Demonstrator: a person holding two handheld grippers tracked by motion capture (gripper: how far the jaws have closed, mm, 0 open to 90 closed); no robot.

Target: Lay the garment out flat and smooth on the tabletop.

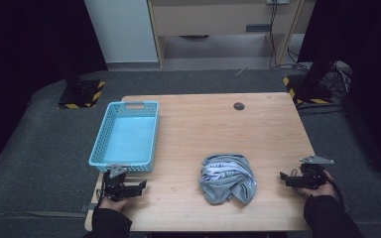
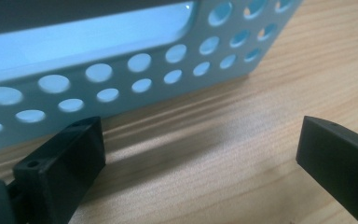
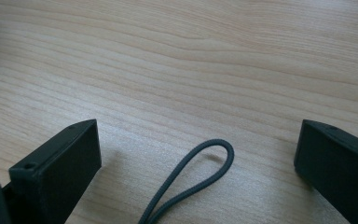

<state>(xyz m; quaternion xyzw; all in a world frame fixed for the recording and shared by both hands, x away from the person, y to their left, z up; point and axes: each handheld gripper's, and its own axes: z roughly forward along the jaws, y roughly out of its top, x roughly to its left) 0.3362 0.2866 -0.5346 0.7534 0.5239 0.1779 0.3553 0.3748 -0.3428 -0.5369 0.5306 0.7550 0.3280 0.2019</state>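
From my seat the high view looks forward and down over the whole wooden table (image 1: 258,124), with floor and a far wall beyond its back edge. The left gripper view sits low, just above the tabletop, facing the perforated wall of the blue basket (image 2: 135,70) from close by; that basket (image 1: 126,136) also lies at the table's left in the high view. The right gripper view looks down at bare wood grain from near the surface, with a loop of grey cord (image 3: 200,179) in front of it.
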